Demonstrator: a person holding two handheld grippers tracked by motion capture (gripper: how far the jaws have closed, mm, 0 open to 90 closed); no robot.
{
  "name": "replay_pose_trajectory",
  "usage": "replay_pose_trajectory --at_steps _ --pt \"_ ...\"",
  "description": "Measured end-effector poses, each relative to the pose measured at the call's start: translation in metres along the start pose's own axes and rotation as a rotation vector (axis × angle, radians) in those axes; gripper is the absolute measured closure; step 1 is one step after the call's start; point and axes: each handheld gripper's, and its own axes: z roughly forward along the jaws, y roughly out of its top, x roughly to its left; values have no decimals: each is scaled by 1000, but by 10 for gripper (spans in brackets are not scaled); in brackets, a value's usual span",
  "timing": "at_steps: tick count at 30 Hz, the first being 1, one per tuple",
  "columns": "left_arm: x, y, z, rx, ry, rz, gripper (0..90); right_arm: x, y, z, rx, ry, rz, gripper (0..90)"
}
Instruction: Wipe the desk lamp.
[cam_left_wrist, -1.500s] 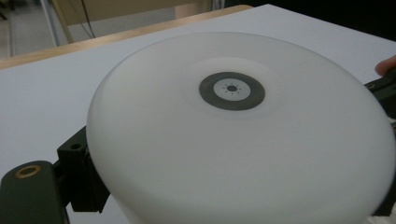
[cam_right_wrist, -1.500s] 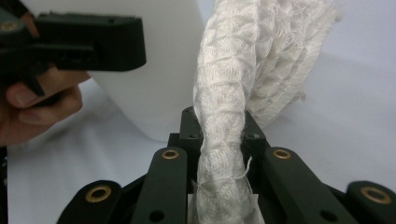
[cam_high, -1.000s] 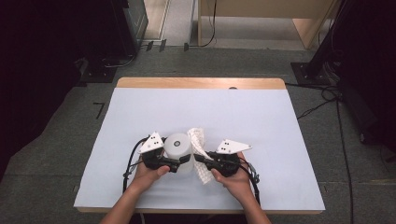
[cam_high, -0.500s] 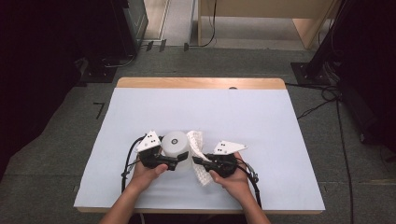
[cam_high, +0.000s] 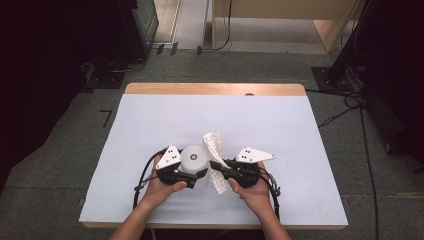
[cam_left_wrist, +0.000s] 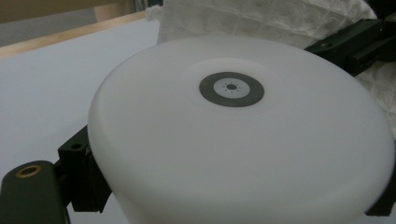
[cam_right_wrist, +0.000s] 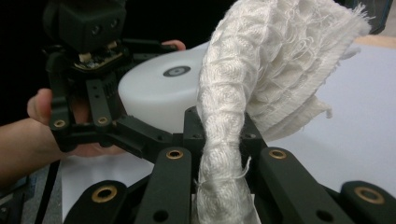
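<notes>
A white, round, puck-shaped object (cam_high: 194, 156) with a small dark ring on its top face (cam_left_wrist: 231, 88) is held just above the table near its front edge. My left gripper (cam_high: 196, 175) is shut on its sides, one jaw on each flank (cam_left_wrist: 233, 196). A white waffle-weave cloth (cam_high: 214, 144) stands bunched up against the object's right side. My right gripper (cam_high: 216, 167) is shut on the cloth's lower part (cam_right_wrist: 219, 135), and the cloth (cam_right_wrist: 261, 70) fans out above the jaws. The right gripper view also has the round object (cam_right_wrist: 159, 93) and the left gripper (cam_right_wrist: 116, 128).
The pale blue tabletop (cam_high: 150, 120) has a wooden strip along its far edge (cam_high: 215, 89). Dark equipment stands and cables sit on the floor to the left (cam_high: 115, 65) and right (cam_high: 350, 75) of the table.
Both hands have shifted only slightly over the table. The grips on the round object and the cloth are the same.
</notes>
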Motion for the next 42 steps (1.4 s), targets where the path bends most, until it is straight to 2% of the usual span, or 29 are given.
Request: replay_pose_trajectory --at_steps 2,4,6,9,12,14,17,21,24,26,28,31,32,35,40,42 --pt "2 2 -3 -18 -2 -17 90 0 -1 1 6 6 1 798" --pt "5 4 -7 -38 -4 -34 90 -2 -7 6 34 7 4 798" --pt "7 5 -12 -67 13 -37 90 -3 -13 13 75 10 29 798" --pt "14 6 -20 -103 18 -73 90 -1 -17 21 107 7 37 798" --pt "17 5 -20 -101 24 -72 90 2 -17 24 113 11 30 798" --pt "15 4 -18 -79 21 -56 90 3 -16 23 114 11 23 798" --pt "9 2 -11 -46 15 -25 90 2 -12 19 92 3 31 797" --pt "2 0 -4 -12 6 17 90 2 -2 7 29 -10 49 797" --pt "1 1 -3 -15 3 17 90 3 5 0 -4 -22 45 797" --pt "2 1 -5 -22 26 10 90 2 5 -3 -7 -37 44 797" --pt "4 1 -5 -23 67 7 89 -2 3 -3 -6 -48 57 798" --pt "8 0 -5 -13 131 -18 88 -8 -1 -4 -5 -72 82 797" --pt "8 -1 -4 -11 159 -18 88 -10 -2 -4 -6 -79 93 798" --pt "8 -5 -1 8 197 2 88 -13 -4 -4 -1 -86 110 797" --pt "5 -7 -1 -3 214 9 86 -13 -6 -1 1 -72 129 795" --pt "3 -9 -3 -27 221 15 82 -14 -6 0 5 -74 124 795"
